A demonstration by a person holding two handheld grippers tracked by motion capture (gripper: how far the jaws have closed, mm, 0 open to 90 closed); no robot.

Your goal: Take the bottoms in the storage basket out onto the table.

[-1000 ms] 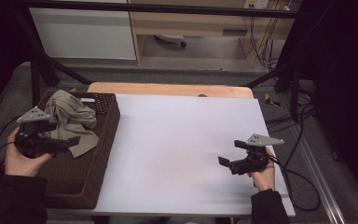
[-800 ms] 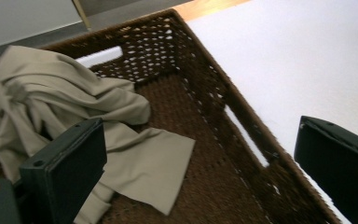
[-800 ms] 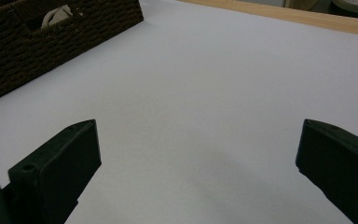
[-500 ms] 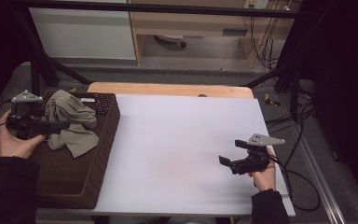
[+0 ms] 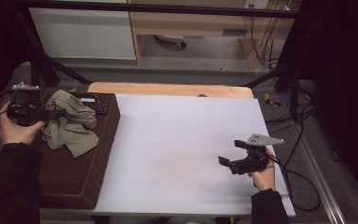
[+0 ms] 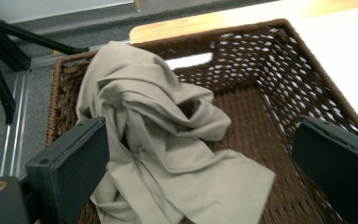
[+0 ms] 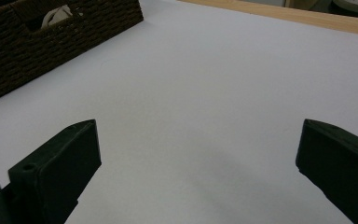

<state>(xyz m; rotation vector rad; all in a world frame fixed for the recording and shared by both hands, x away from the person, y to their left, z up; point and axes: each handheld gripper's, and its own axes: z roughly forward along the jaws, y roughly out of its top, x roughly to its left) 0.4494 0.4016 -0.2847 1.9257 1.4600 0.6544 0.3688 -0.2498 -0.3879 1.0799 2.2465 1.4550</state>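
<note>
Looking down from the high view, a white table [image 5: 177, 149] fills the middle of the scene, its surface smooth, matte and bare, with a strip of light wood [image 5: 168, 88] showing along its far edge. A dark brown woven basket [image 5: 74, 177] sits on the left end of the table. Inside it lies a crumpled beige cloth [image 5: 72, 123], bunched toward the far left corner of the basket and draped partly against the wicker wall; in the left gripper view the cloth [image 6: 168, 140] spreads across the basket floor with deep folds.

The left gripper [image 5: 51, 113], held in the person's left hand [image 5: 16, 128], hovers at the basket's left rim, pointing at the cloth. Its fingers [image 6: 70, 158] stand wide apart, released, with the cloth between and beyond them, nothing gripped.

The right gripper [image 5: 224, 161], held in the right hand [image 5: 261, 175], rests low near the table's right front area, well apart from the basket. Its fingers [image 7: 60, 163] are also spread open, with bare white table between them.

Beyond the table the room is dim: grey floor [image 5: 191, 65], a white cabinet [image 5: 84, 32], a wooden shelf unit [image 5: 191, 21], black frame struts [image 5: 51, 65] and loose cables [image 5: 298, 126] trailing at the right
</note>
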